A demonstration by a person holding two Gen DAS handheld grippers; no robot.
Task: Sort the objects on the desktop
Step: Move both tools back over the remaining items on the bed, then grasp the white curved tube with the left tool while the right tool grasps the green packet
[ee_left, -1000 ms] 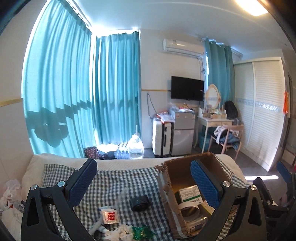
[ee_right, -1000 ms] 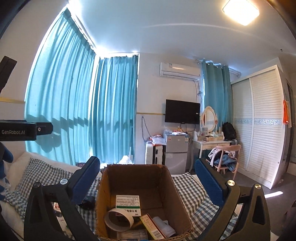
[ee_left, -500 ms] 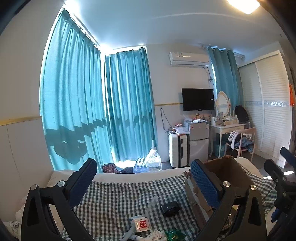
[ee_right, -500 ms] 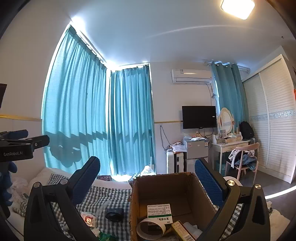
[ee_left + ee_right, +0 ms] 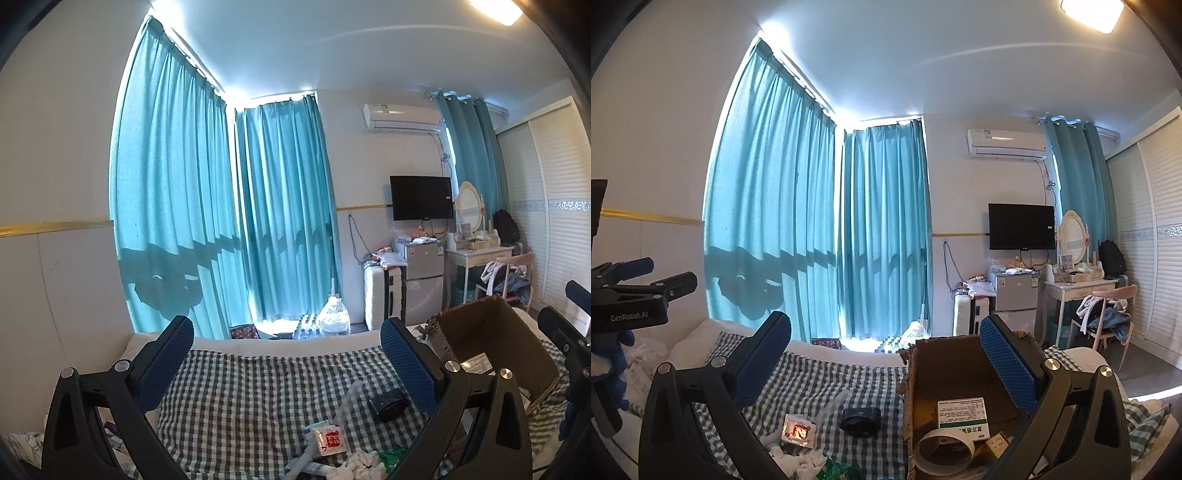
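Note:
My left gripper (image 5: 288,347) is open and empty, held above a green checked cloth (image 5: 258,391). On the cloth lie a black round object (image 5: 388,404), a red-and-white sachet (image 5: 330,439), a crumpled white piece (image 5: 364,461) and a green wrapper (image 5: 391,456). A cardboard box (image 5: 491,332) stands to the right. My right gripper (image 5: 886,350) is also open and empty, in front of that cardboard box (image 5: 945,362). In the box are a white-and-green packet (image 5: 962,413) and a tape roll (image 5: 942,452). The black object (image 5: 860,419) and the sachet (image 5: 798,432) lie left of the box.
Teal curtains (image 5: 221,221) and a white wall stand behind the cloth-covered surface. Beyond it are a water jug (image 5: 334,317), a white suitcase (image 5: 380,295), a small fridge (image 5: 424,273), a dressing table and a chair (image 5: 1108,317). Pillows (image 5: 698,339) lie at the left.
Both wrist views have tilted upward and swung left, so the box and the small items now sit lower and further right in frame. Both grippers stayed open and empty.

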